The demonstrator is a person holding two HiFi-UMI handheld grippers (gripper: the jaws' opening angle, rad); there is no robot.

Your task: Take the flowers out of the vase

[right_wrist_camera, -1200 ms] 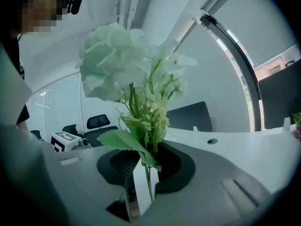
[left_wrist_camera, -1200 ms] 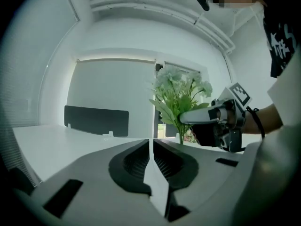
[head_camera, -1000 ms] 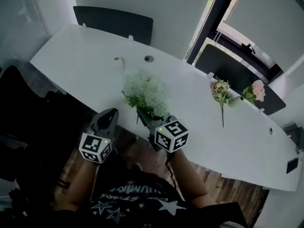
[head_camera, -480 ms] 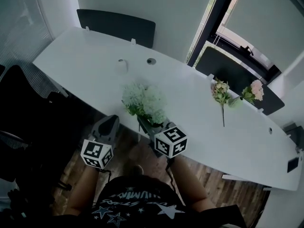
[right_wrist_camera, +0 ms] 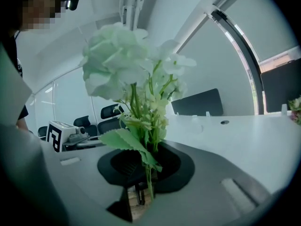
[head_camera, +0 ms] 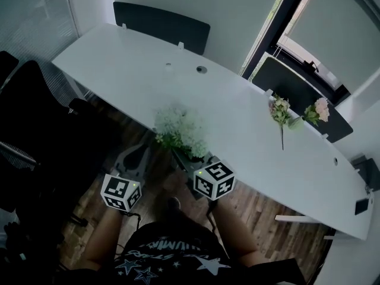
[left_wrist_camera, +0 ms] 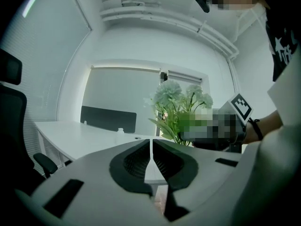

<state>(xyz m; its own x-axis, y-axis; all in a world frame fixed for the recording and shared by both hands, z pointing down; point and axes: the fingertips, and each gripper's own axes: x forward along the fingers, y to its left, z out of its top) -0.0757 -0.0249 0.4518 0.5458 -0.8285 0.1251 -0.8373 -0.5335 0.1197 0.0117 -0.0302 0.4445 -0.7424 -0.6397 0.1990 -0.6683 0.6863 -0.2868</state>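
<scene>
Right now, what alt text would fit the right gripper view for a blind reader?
The right tool grips the stems of a bunch of pale green-white flowers that rises through the middle of the picture. Behind lie a long white table and a dark chair back.

The flower bunch (head_camera: 180, 129) was white with green leaves, the table (head_camera: 113, 61) plain white, the far flower (head_camera: 322, 109) pale pink.

Left gripper (left_wrist_camera: 151, 147) hovered just off the table (head_camera: 237, 117) edge, jaws together, empty, right gripper (right_wrist_camera: 143, 171) beside it, clamped on flower bunch (right_wrist_camera: 127, 69) stems.
</scene>
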